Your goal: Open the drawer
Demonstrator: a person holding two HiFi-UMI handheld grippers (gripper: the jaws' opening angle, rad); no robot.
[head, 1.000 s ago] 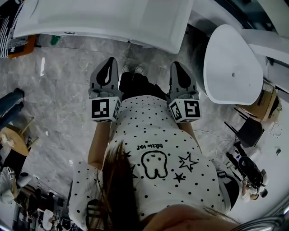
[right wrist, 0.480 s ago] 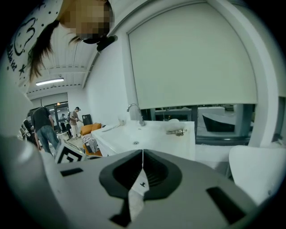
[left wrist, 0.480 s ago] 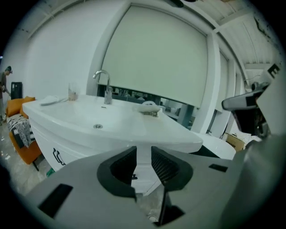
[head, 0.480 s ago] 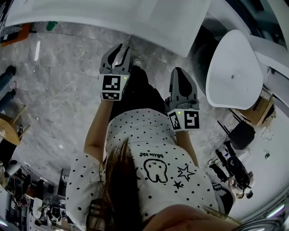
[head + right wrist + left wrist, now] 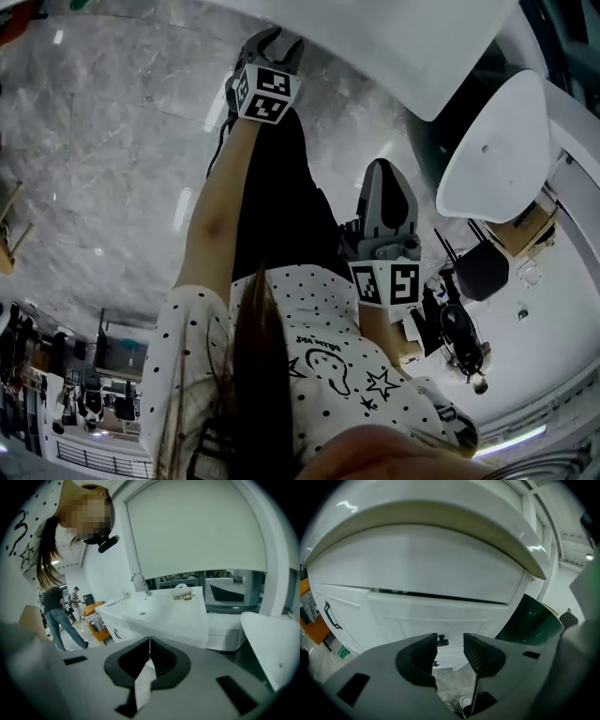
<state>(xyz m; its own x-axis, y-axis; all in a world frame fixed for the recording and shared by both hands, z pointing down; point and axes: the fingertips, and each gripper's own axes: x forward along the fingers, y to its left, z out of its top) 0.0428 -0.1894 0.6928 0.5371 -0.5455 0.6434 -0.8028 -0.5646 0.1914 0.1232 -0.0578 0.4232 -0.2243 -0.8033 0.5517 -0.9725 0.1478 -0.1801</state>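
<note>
the left gripper has reached out toward the white cabinet, its fingers opening.

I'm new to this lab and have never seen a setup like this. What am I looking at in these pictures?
A person stands holding a clamp-like tool in each hand. The head view comes from a camera on their head, looking down over their spotted shirt. The other two cameras ride on the tools. The left hand-held gripper points at a white cabinet; its jaws have just been opening and stand apart with nothing between them, a small dark handle beyond. The right hand-held gripper has its jaws together and faces a white counter with a tap.
</note>
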